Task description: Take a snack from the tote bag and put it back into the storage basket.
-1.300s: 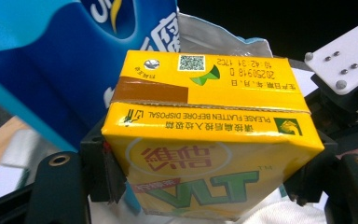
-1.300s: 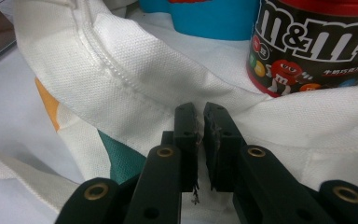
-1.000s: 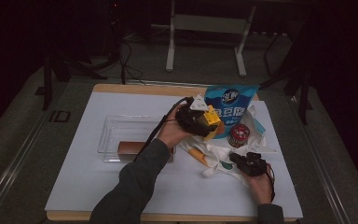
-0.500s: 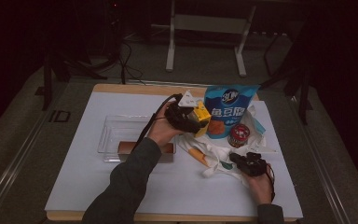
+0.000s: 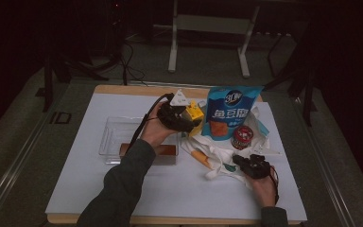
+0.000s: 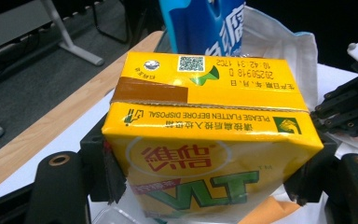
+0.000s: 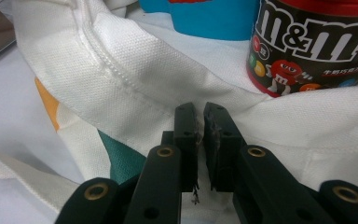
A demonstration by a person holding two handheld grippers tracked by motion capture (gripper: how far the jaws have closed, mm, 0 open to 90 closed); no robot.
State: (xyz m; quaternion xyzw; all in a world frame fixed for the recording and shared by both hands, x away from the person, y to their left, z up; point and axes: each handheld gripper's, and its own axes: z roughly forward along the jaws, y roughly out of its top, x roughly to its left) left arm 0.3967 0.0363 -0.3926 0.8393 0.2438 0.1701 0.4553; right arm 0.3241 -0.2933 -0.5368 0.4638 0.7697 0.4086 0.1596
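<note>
A yellow drink carton point(image 5: 196, 113) hangs above the table's middle, between the clear tray and the blue pouch. My left gripper point(image 5: 189, 119) is shut on it. In the left gripper view the black pads press on both sides of the carton point(image 6: 205, 140), which lies on its side with the print upside down. Near the front right, my right gripper point(image 5: 238, 161) is shut on the cloth of a white tote bag point(image 5: 217, 150). In the right gripper view its jaws point(image 7: 199, 126) pinch a fold of the bag point(image 7: 135, 79) just in front of an M&M's can point(image 7: 317, 46).
A clear plastic tray point(image 5: 116, 135) lies left of centre with a brown box point(image 5: 163, 151) at its front right. A tall blue snack pouch point(image 5: 231, 111) stands at the back, and the red M&M's can point(image 5: 241, 137) sits on the bag in front of it.
My left gripper has carried the yellow carton leftward and slightly up, away from the blue pouch and towards the tray. The right gripper has stayed in place on the bag.
</note>
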